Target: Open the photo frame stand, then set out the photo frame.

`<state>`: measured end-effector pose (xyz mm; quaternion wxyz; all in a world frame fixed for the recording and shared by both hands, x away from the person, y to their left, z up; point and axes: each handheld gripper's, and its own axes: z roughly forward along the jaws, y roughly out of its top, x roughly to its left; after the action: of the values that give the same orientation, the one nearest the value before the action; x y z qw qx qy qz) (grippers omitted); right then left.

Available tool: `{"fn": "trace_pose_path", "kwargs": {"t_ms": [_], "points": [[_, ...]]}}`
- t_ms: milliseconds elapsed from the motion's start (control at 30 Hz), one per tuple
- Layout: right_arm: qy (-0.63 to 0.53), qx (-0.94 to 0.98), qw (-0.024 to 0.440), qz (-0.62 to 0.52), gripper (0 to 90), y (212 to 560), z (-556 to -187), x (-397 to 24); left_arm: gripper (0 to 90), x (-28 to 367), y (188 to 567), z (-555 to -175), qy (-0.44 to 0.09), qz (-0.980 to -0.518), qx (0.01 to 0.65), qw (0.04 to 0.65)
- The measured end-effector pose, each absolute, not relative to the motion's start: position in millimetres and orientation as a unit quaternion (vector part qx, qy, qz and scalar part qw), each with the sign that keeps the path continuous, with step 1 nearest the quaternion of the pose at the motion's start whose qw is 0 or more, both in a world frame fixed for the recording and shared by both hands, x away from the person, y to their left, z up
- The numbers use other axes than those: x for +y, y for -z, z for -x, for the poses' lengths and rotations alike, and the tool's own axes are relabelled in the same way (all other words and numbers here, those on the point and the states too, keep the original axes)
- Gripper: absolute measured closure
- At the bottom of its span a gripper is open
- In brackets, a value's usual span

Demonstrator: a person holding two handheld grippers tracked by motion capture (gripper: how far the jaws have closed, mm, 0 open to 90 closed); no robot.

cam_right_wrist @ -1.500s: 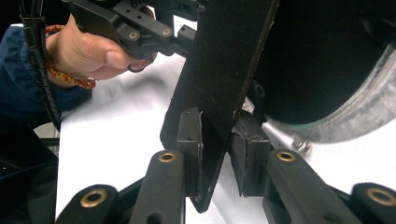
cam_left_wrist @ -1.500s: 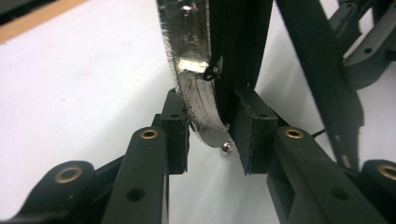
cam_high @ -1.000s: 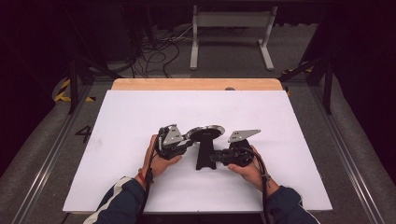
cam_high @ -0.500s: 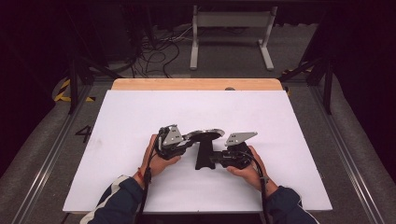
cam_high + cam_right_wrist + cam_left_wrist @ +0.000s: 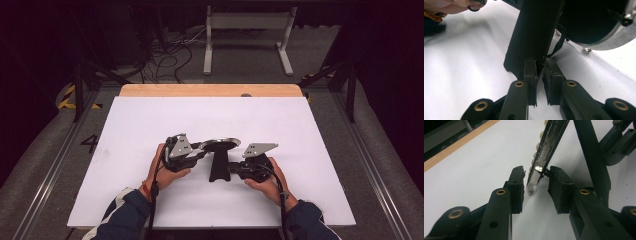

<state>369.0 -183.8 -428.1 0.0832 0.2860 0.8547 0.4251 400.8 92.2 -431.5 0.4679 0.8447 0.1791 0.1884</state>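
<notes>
Looks like the person is mid hand-over with a pan [image 5: 220, 143]. It sits around the middle of the white board [image 5: 150, 115], a bit toward the board's near edge, round part pointing at the far edge and the black handle [image 5: 218, 167] running back toward the person.

The left gripper [image 5: 200, 149], just left of the board's middle, has the pan's rim [image 5: 544, 152] between its jaws, but they've just been opening. In the left gripper view there's a gap on both sides and neither pad presses on the metal, so it's loose, not holding.

The right gripper [image 5: 232, 170], just right of the board's middle, has just been closing. In the right gripper view its pads are pinched nearly together on the lower edge of the handle, so it seems to be clamped there, though the contact itself is hard to make out.

Best guess at the step: the left is letting go while the right takes over by the handle. Next, the left has to back off the rim without knocking it, and the right needs a firm squeeze, since a grip that low on the handle could let the heavy round end tip or swing.
</notes>
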Motion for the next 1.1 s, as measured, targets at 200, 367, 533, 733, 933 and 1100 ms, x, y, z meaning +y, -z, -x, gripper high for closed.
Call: {"fn": "trace_pose_path", "kwargs": {"t_ms": [200, 367, 533, 733, 933, 1100], "points": [[-0.430, 0.850, 0.112, -0.282, 85.6, 416.9, -361.2, -188.7, 60.3, 90.2, 434.8, -405.4, -0.167, -0.850, 0.172, 0.470], [-0.438, 0.844, 0.142, -0.274, 89.1, 409.2, -349.8, -190.5, 59.0, 90.4, 434.9, -405.7, -0.168, -0.850, 0.174, 0.468], [-0.445, 0.838, 0.179, -0.259, 90.0, 403.1, -338.4, -184.2, 59.3, 88.8, 434.0, -405.0, -0.171, -0.848, 0.175, 0.470], [-0.459, 0.831, 0.187, -0.251, 90.0, 403.2, -333.6, -174.0, 59.8, 87.6, 438.1, -408.8, -0.171, -0.853, 0.185, 0.457], [-0.470, 0.824, 0.192, -0.251, 90.0, 407.2, -329.1, -159.2, 62.2, 85.9, 443.6, -414.4, -0.155, -0.849, 0.194, 0.467], [-0.464, 0.816, 0.218, -0.266, 90.0, 415.5, -326.7, -138.4, 60.7, 80.4, 448.9, -416.6, -0.160, -0.857, 0.202, 0.447]]}}
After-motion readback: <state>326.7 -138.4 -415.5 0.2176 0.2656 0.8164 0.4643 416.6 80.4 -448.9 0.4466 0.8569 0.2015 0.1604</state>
